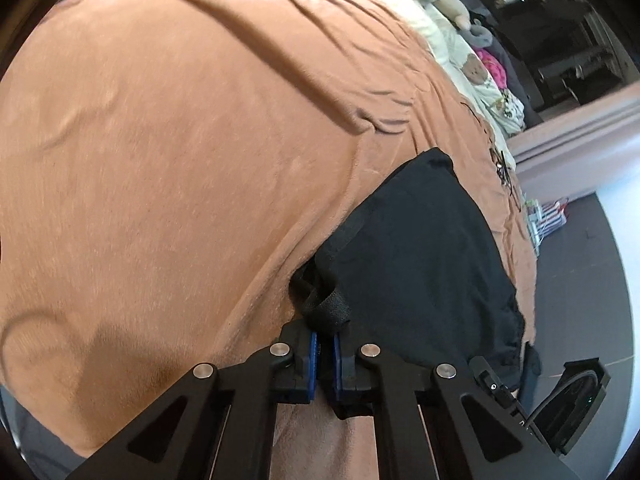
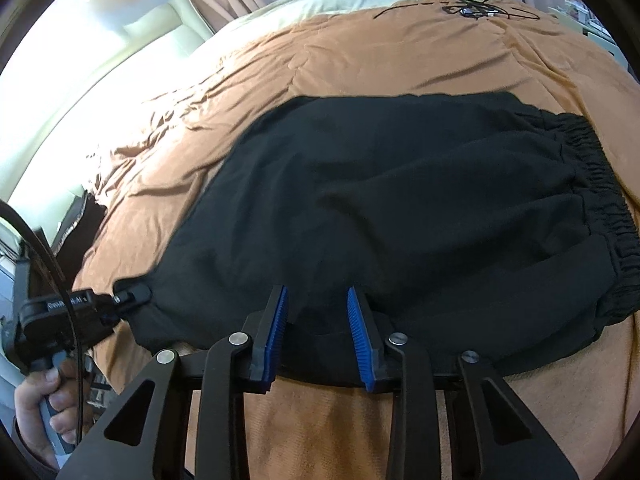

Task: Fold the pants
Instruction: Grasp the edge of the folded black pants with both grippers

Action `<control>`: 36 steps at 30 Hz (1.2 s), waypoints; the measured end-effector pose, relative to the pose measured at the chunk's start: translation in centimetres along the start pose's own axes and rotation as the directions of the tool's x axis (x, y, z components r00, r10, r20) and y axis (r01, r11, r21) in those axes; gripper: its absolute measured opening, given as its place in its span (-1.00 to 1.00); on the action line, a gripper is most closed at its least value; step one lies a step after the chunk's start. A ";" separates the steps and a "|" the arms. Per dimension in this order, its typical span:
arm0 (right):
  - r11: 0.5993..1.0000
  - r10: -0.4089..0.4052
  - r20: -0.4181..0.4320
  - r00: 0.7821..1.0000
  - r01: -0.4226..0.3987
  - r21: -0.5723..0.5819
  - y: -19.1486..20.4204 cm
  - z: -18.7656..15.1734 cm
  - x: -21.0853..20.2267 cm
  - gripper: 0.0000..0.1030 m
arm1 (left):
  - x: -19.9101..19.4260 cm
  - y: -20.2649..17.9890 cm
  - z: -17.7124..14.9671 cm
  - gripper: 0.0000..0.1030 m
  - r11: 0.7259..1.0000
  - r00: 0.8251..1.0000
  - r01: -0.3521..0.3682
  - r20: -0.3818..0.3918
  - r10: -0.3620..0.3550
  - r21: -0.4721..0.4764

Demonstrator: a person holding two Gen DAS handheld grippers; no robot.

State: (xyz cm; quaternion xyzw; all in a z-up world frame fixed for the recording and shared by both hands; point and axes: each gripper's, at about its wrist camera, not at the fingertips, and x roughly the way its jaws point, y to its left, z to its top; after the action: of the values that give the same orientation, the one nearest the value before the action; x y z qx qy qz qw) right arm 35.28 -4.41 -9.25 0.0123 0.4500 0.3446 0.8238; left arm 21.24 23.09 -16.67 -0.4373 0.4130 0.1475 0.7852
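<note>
Black pants [image 2: 400, 208] lie half-folded on the brown blanket [image 1: 180, 140] (waistband to the right). Left gripper [image 1: 325, 346] is clenched on their near-left corner, while the right gripper [image 2: 316, 312] straddles the near edge, unclosed, likely readying a two-handed lift.

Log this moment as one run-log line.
task: fold pants | pants: on blanket, part-folded | left gripper: jaws shut on pants edge | right gripper: jaws apart astride near edge, not clamped
</note>
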 end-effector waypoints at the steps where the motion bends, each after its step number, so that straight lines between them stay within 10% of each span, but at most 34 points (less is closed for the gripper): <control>1: 1.000 -0.005 -0.005 1.000 0.005 -0.002 0.1 -0.1 0.2 -0.45 | 0.2 -0.2 0.0 -0.89 1.000 1.000 -0.007 0.003 0.007 0.008; 16: 0.998 -0.058 -0.085 0.995 0.054 -0.045 1.3 -0.9 0.4 -0.46 | -1.5 -1.4 0.4 -0.90 0.998 0.998 0.039 0.039 -0.041 0.045; 36: 0.990 -0.004 -0.094 0.996 0.018 0.143 -1.6 7.2 4.1 -0.85 | 1.7 0.0 1.0 -0.82 0.993 0.992 0.100 -0.065 -0.104 -0.068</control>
State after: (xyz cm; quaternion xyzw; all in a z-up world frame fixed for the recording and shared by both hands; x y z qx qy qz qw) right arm 43.08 -1.17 -8.51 0.0529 0.5116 0.3071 0.8007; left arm 22.84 23.62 -17.74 -0.4879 0.4116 0.1056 0.7624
